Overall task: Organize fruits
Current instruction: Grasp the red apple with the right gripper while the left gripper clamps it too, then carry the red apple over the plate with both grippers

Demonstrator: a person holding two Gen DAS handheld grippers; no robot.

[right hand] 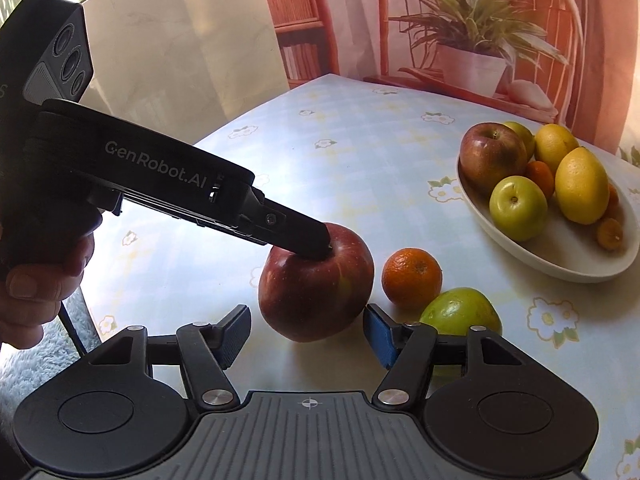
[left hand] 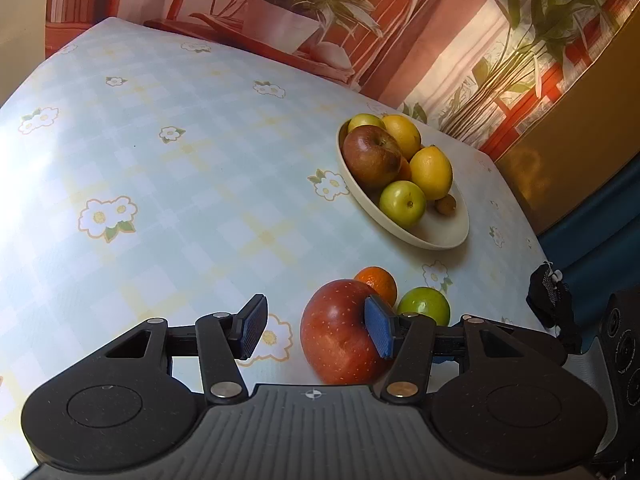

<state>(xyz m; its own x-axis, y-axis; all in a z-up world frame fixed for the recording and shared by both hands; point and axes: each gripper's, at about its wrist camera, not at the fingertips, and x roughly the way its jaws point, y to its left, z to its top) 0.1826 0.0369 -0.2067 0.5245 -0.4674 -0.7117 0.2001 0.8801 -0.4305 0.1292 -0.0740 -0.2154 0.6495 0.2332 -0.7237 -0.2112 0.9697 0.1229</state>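
Note:
A big red apple [left hand: 340, 336] [right hand: 316, 284] rests on the flowered tablecloth. Behind it lie a mandarin [left hand: 378, 282] [right hand: 412, 278] and a green fruit [left hand: 424, 305] [right hand: 460, 310]. A cream bowl [left hand: 444, 236] [right hand: 560, 260] holds an apple, lemons, green fruits and small orange ones. My left gripper [left hand: 316, 328] is open; its right pad touches the red apple's side, its left pad stands apart. Seen in the right wrist view, its finger [right hand: 296, 236] lies over the apple's top. My right gripper [right hand: 306, 334] is open and empty, just in front of the red apple.
The table [left hand: 180, 168] has its left edge near a marble wall [right hand: 180, 52]. A backdrop printed with potted plants [right hand: 472, 56] stands behind the table. The right table edge drops off beyond the bowl [left hand: 532, 240].

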